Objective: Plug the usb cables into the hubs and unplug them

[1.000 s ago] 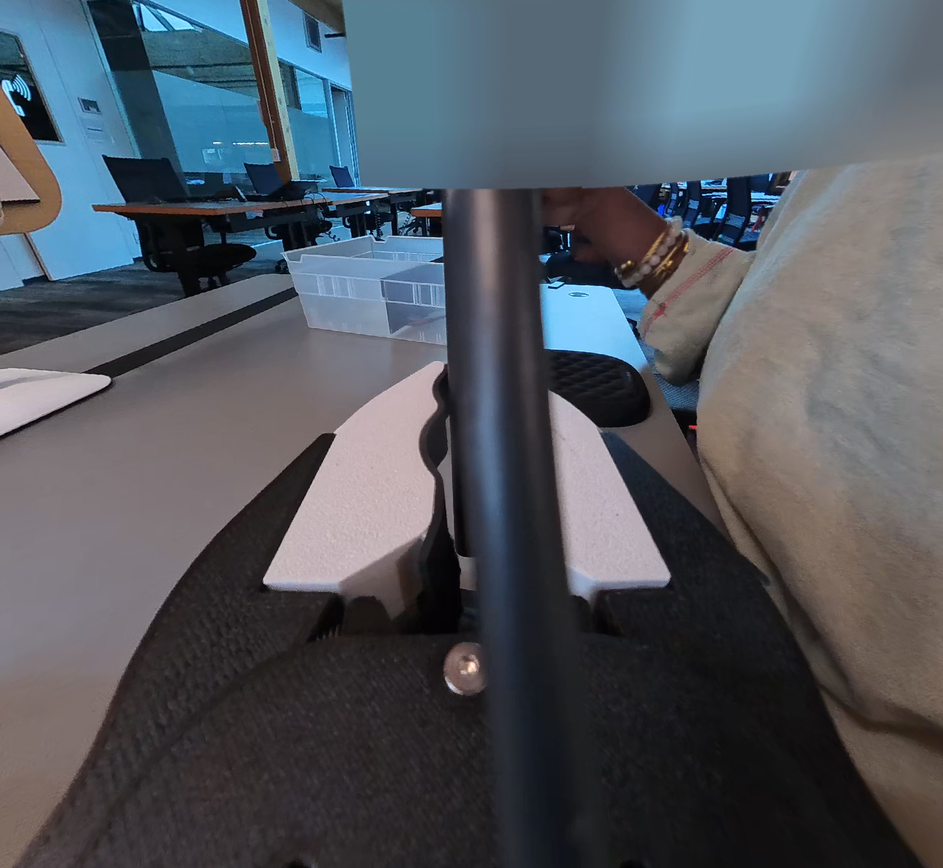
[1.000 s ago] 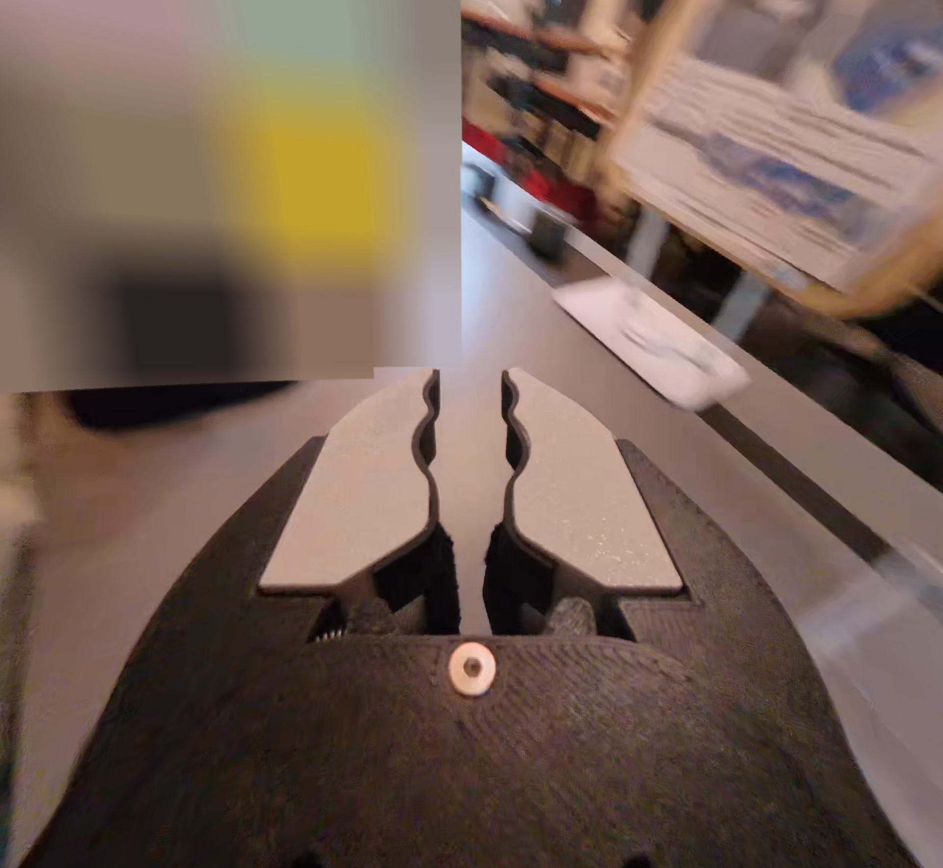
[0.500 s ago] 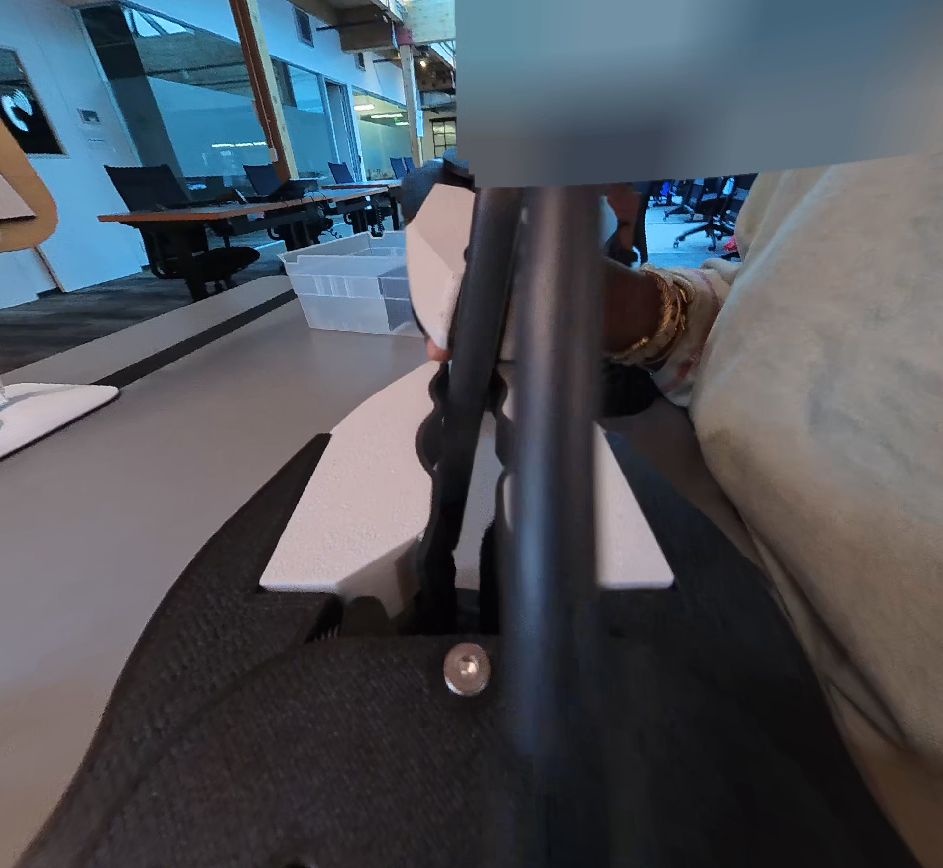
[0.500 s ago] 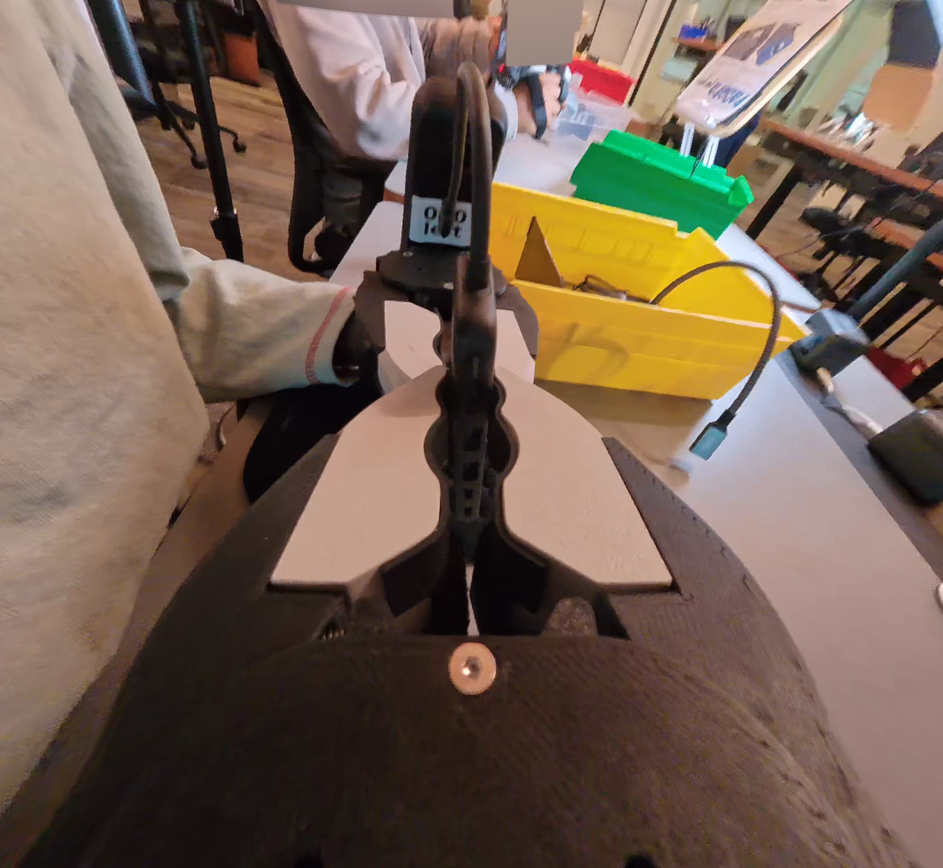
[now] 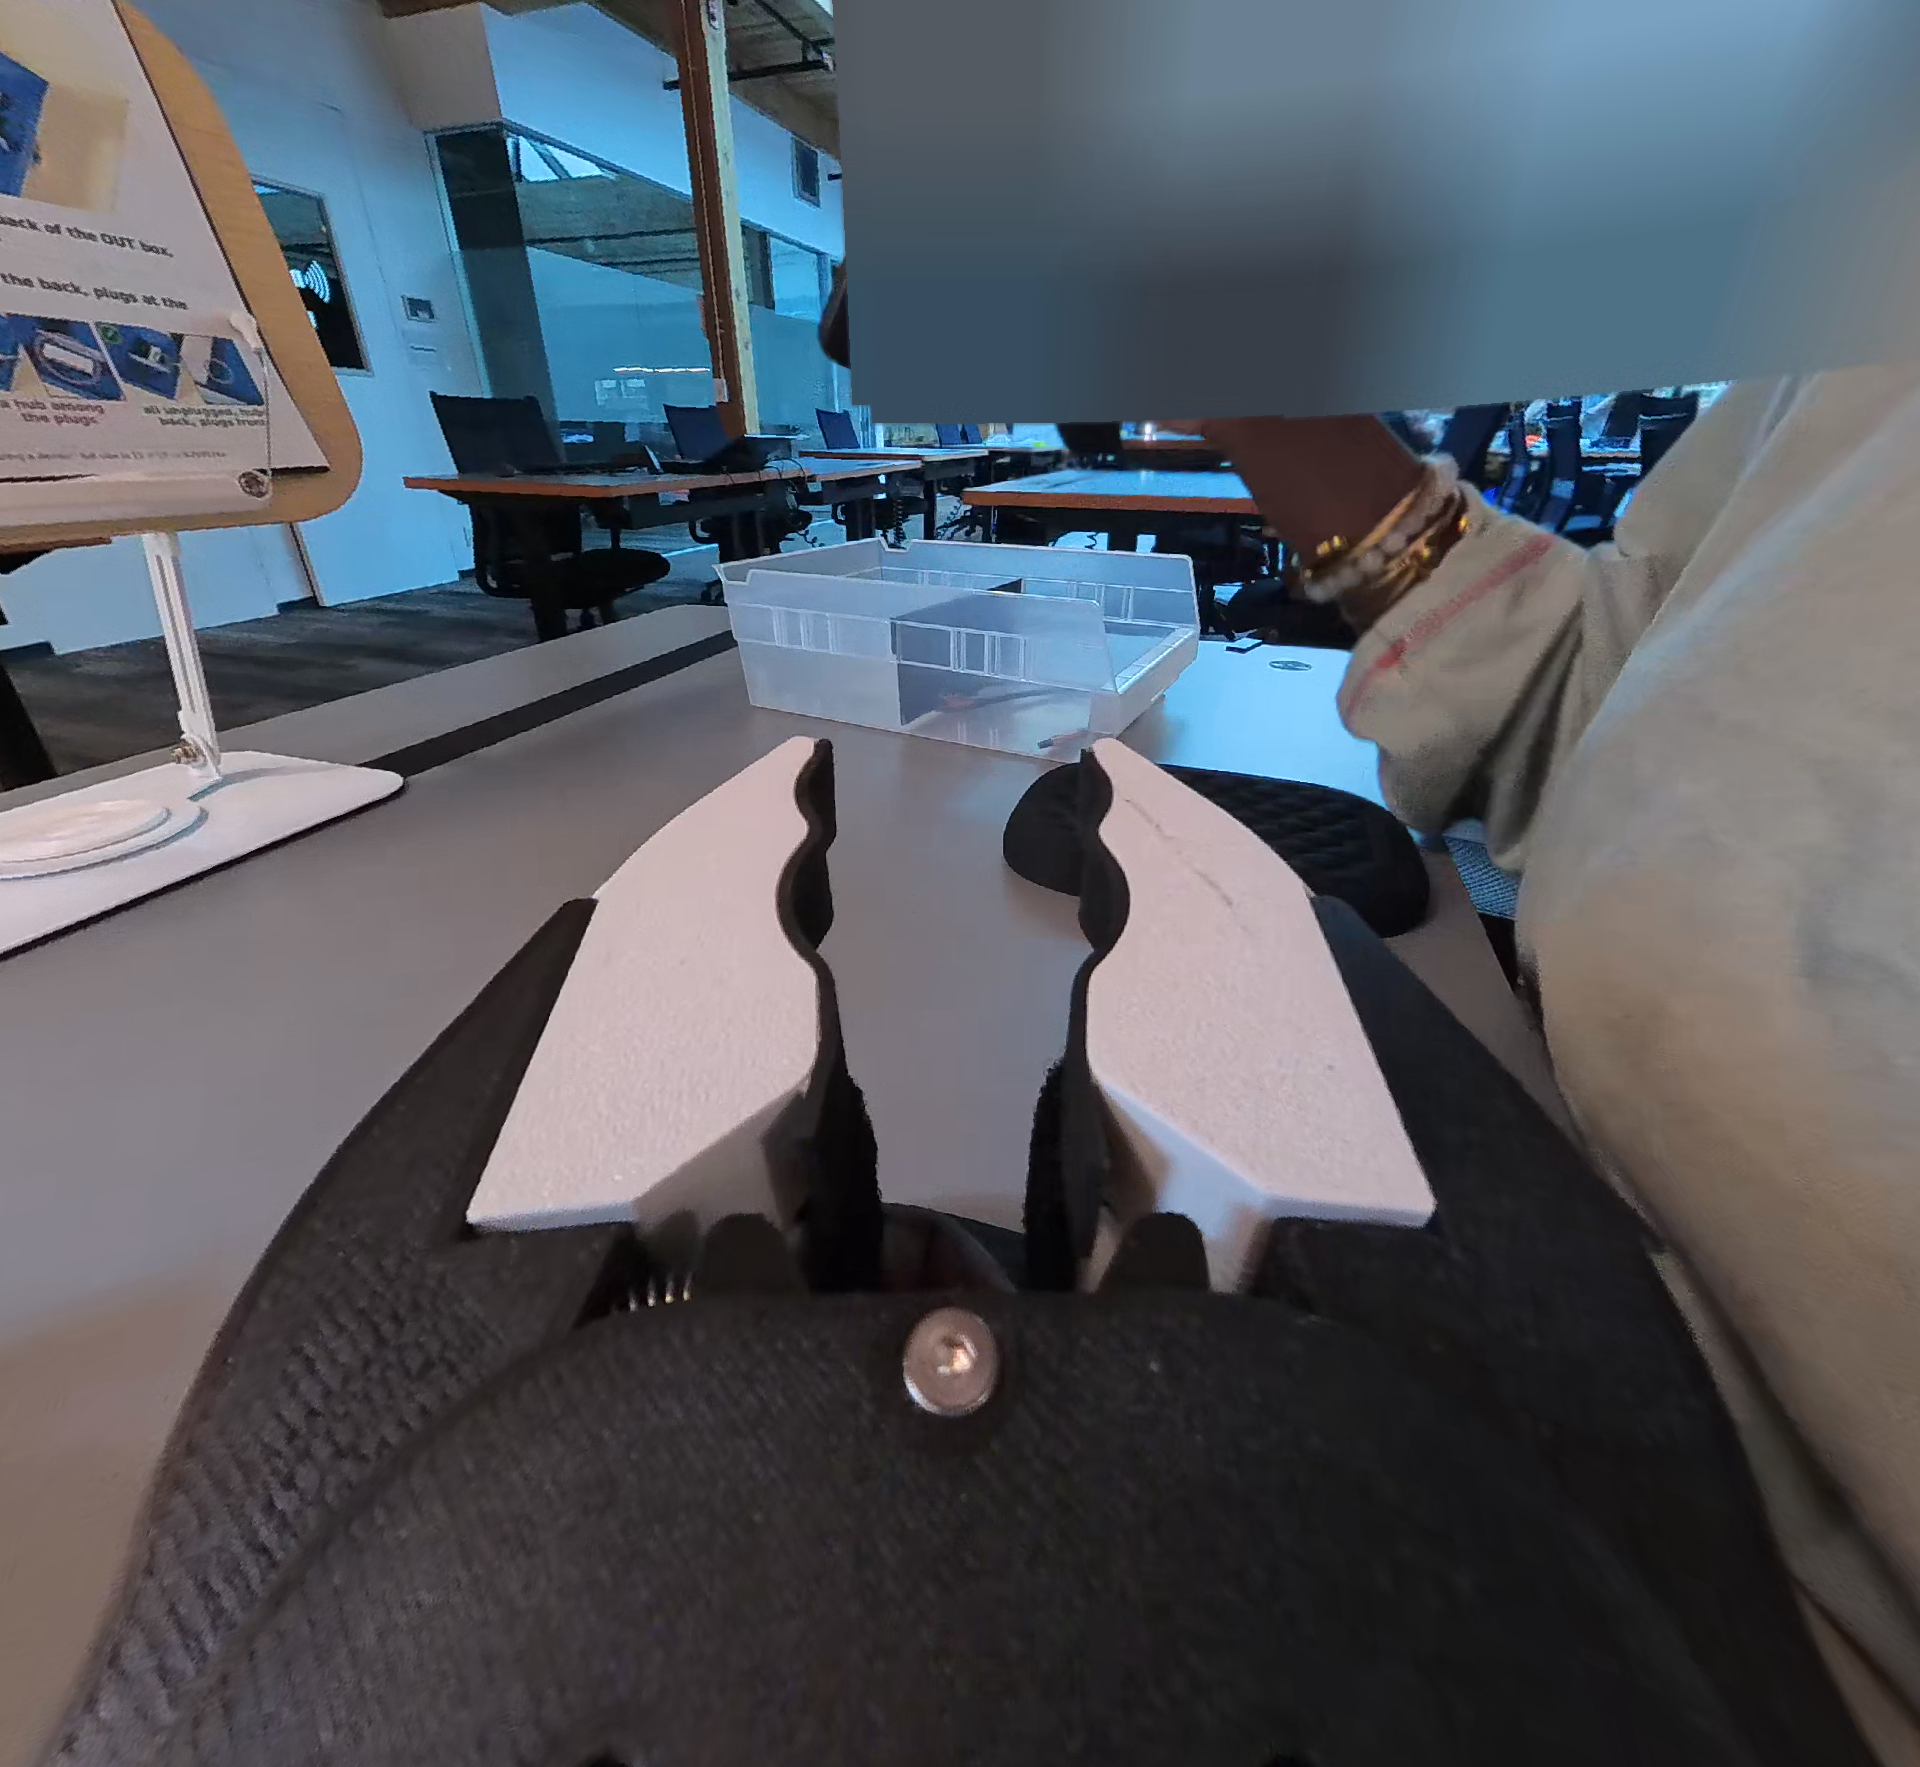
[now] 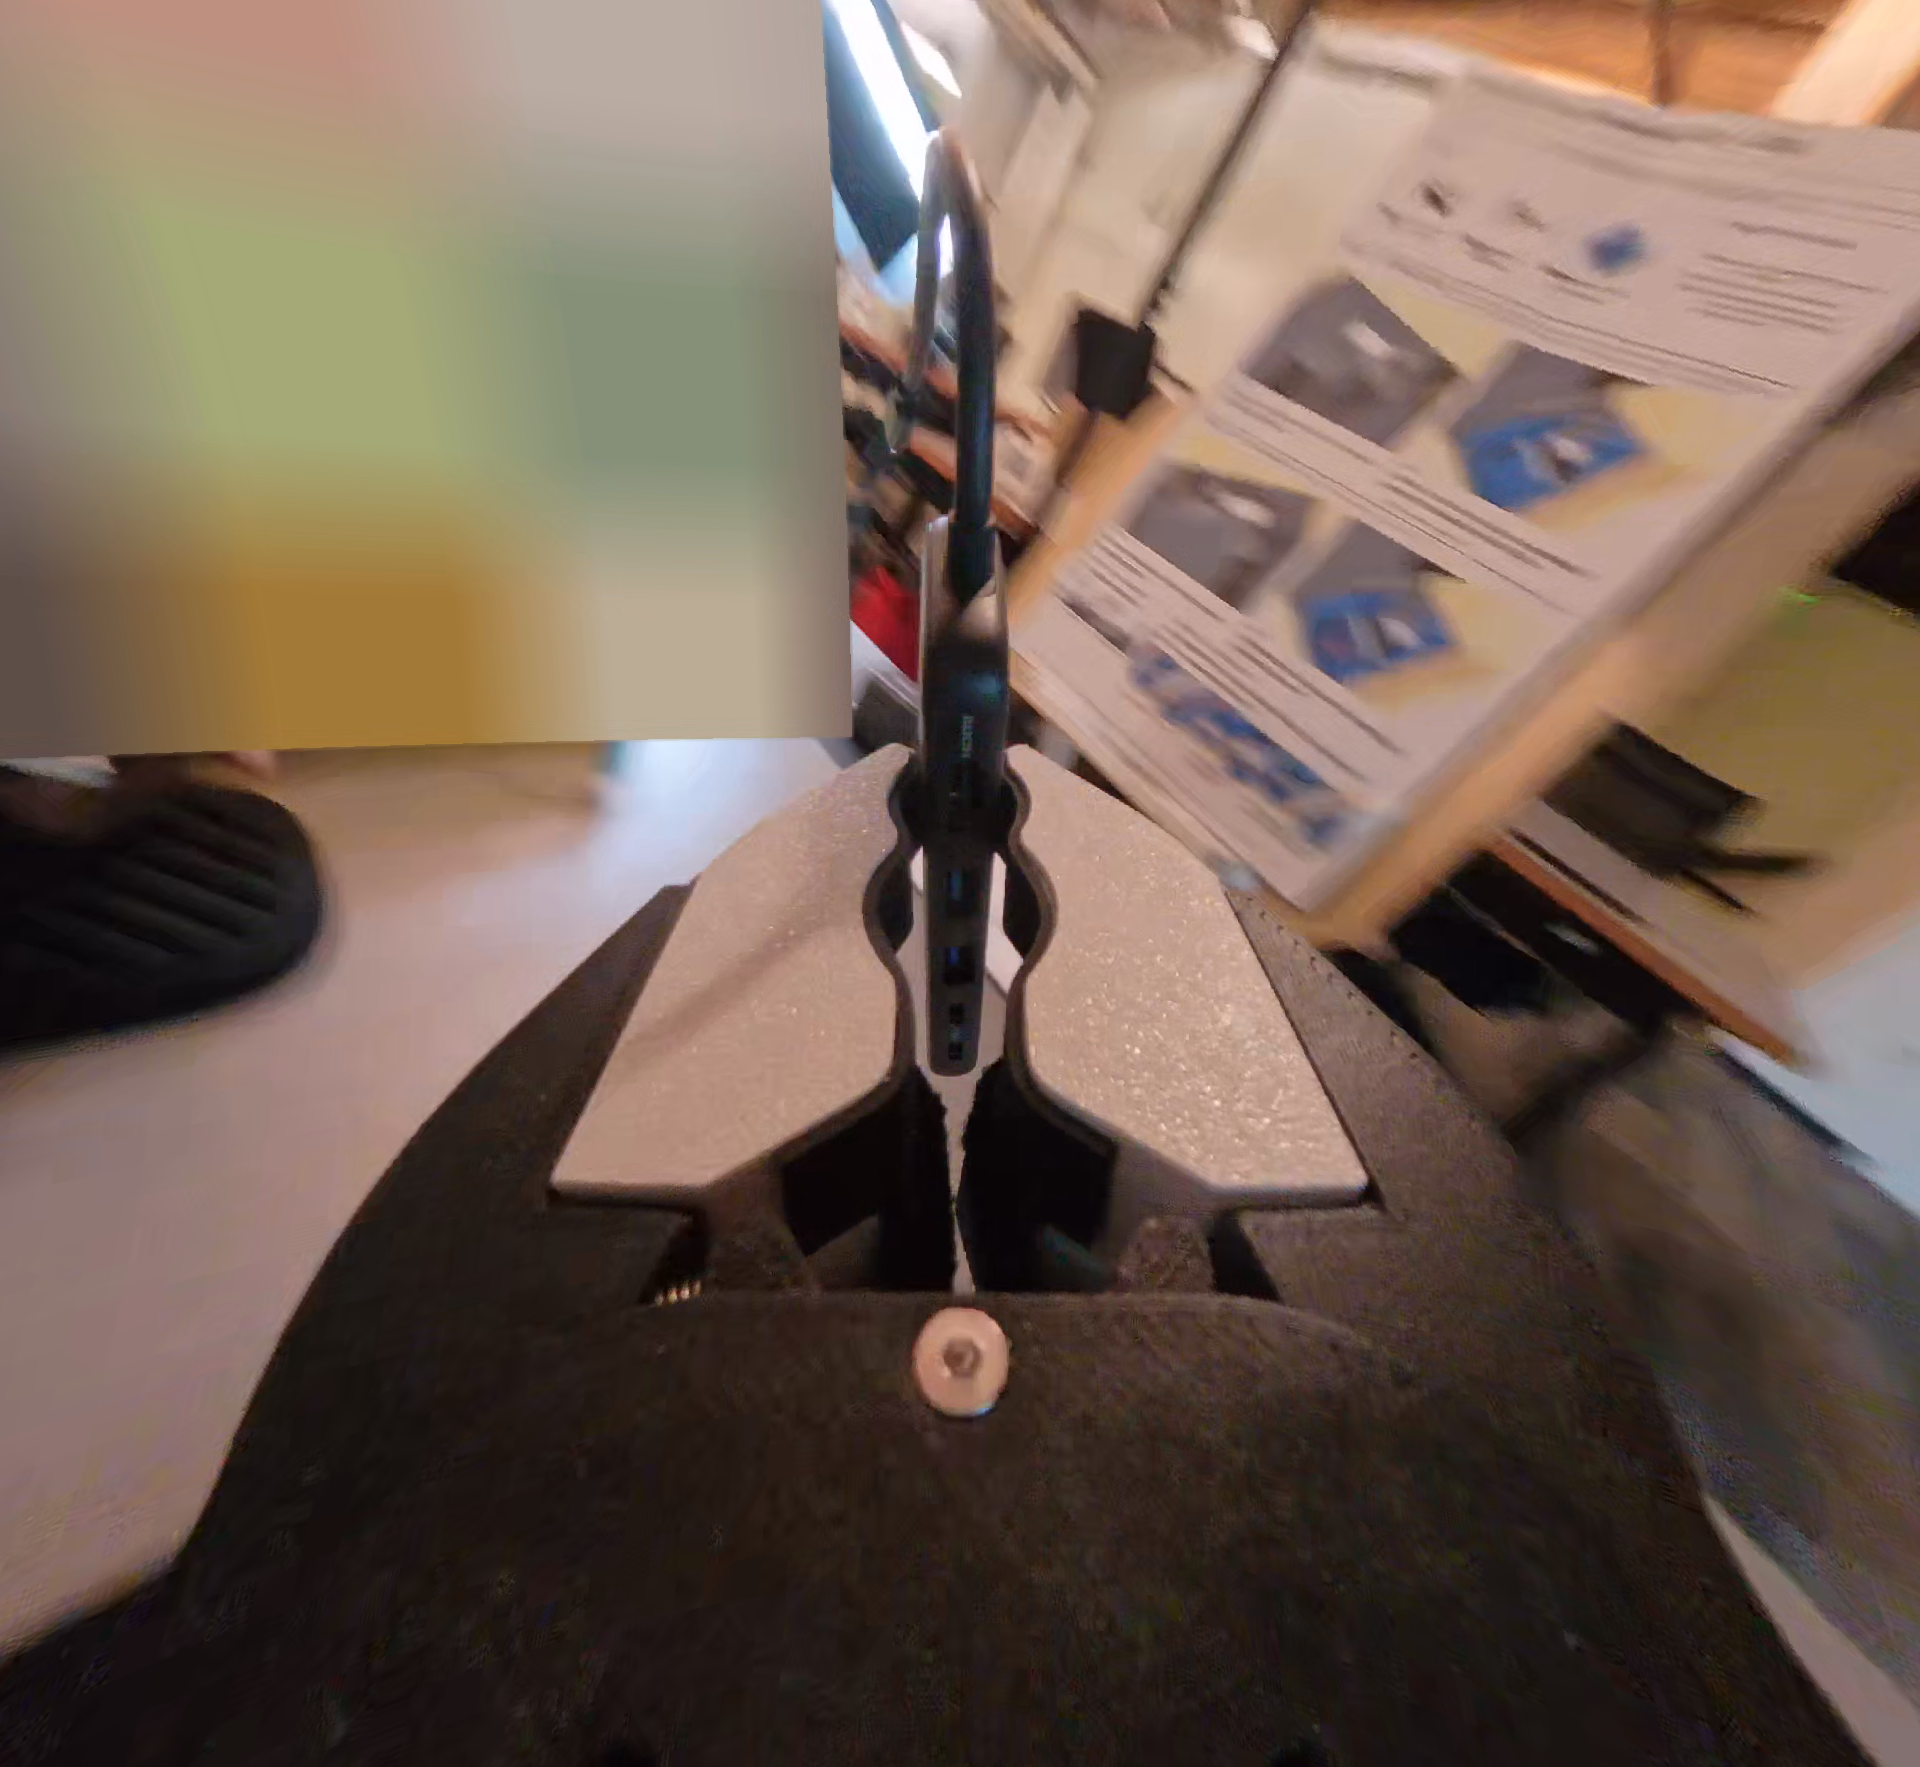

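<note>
Bare grey table [image 5: 312, 1042] lies ahead of the left gripper [image 5: 951, 772], whose jaws stand apart with nothing between. Obstacles: clear bin [image 5: 966, 647] straight ahead, black pad [image 5: 1309, 834] and sleeve [image 5: 1662, 782] to the right, sign stand [image 5: 177, 782] to the left.

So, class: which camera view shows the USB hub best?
The right wrist view. There the hub stands edge-on, clamped in the right gripper, its row of ports facing the camera and its cable looping upward. The left wrist view shows no hub, only the open left gripper.
</note>
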Tool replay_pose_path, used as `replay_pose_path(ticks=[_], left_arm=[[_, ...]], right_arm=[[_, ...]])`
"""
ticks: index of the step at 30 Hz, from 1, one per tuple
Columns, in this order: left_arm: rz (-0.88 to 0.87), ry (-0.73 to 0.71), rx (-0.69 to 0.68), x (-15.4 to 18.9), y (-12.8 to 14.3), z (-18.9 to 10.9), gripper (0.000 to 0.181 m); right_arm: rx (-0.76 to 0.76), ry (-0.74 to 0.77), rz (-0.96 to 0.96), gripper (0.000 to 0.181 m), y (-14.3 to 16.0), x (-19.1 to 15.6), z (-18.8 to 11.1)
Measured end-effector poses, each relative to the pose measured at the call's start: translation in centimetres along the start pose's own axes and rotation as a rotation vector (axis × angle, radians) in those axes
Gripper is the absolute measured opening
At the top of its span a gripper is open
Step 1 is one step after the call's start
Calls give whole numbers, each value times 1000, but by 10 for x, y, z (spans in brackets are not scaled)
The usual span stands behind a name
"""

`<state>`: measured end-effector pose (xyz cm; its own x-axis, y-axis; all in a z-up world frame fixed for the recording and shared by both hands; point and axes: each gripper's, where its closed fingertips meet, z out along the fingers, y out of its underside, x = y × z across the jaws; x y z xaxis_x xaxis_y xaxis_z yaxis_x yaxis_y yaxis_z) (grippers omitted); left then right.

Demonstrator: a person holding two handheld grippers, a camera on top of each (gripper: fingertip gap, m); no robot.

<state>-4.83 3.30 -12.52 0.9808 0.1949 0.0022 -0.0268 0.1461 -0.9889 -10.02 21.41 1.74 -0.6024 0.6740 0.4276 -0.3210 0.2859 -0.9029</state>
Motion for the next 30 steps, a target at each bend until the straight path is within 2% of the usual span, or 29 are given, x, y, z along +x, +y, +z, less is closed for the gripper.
replay_pose_path(ticks=[3,6,10,13,16,23,27,30], left_arm=[[14,-6,-7,1,1,1,44],[25,-3,-20,2,2,2,44],[16,-10,-16,0,2,1,44],[14,-14,-14,-1,2,1,43],[10,-16,-8,-1,1,1,43],[-2,-9,-5,-2,1,1,43],[-3,-12,8,-2,0,0,43],[0,-8,-7,-1,2,1,43]], right_arm=[[-322,182,-181,12,37,67,-38],[-694,245,-284,12,88,114,-81],[-1112,223,-395,12,151,150,-128],[-1295,141,-469,12,190,164,-140],[-1368,39,-500,12,221,169,-134],[-1316,-28,-306,13,283,158,-121],[-1268,-41,-175,14,299,148,-120],[-1231,-31,-101,29,300,143,-119]])
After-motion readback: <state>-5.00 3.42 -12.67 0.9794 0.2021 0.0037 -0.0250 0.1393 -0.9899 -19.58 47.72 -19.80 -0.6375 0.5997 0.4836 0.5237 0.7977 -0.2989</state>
